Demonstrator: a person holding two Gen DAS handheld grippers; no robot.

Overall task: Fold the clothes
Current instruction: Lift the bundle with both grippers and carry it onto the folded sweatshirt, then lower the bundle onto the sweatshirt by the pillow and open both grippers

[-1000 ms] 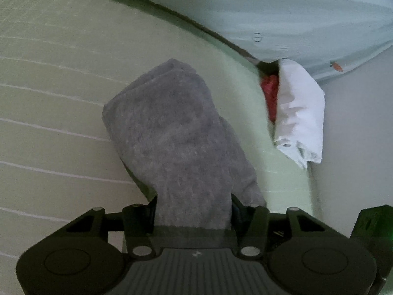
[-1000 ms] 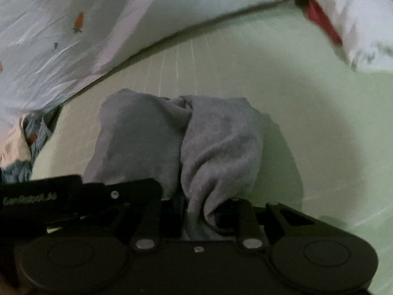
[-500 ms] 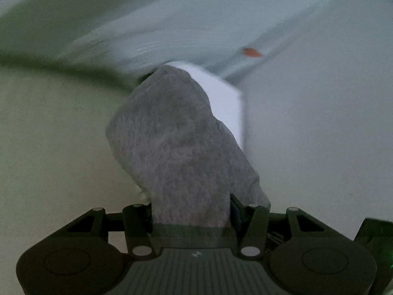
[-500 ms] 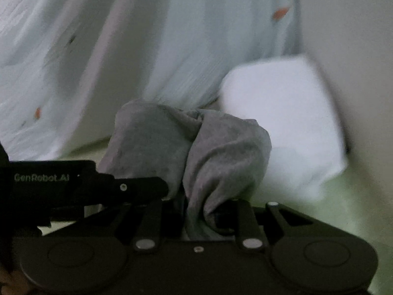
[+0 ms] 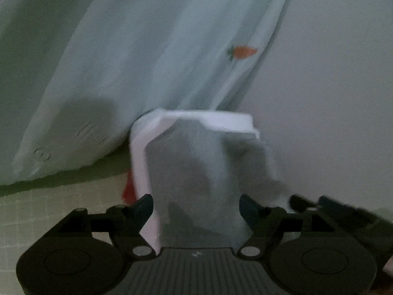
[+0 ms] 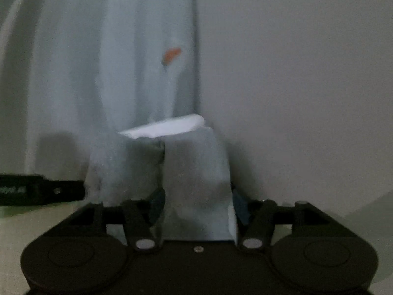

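A folded grey garment [image 5: 201, 167] rests on a folded white cloth [image 5: 216, 119] by the wall. My left gripper [image 5: 196, 204] straddles its near end. The jaws are opening, and the dark fingertips [image 5: 145, 204] stand at the cloth's sides without squeezing it. In the right wrist view the same grey garment [image 6: 194, 172] lies between the jaws of my right gripper [image 6: 197, 202], which are also opening and stand wide. The white cloth [image 6: 167, 126] shows just beyond it. Both views are blurred.
A pale blue sheet with a carrot print [image 5: 147, 61] hangs behind the stack, beside a plain wall [image 5: 331, 98]. Something red [image 5: 127, 191] peeks out under the white cloth. The green checked bed cover [image 5: 49, 209] lies at the left. The left gripper's body [image 6: 41, 193] shows at the left edge.
Both grippers carried the grey garment from the open bed to the white stack by the wall. Their jaws, shut on the garment before, now stand spread apart.
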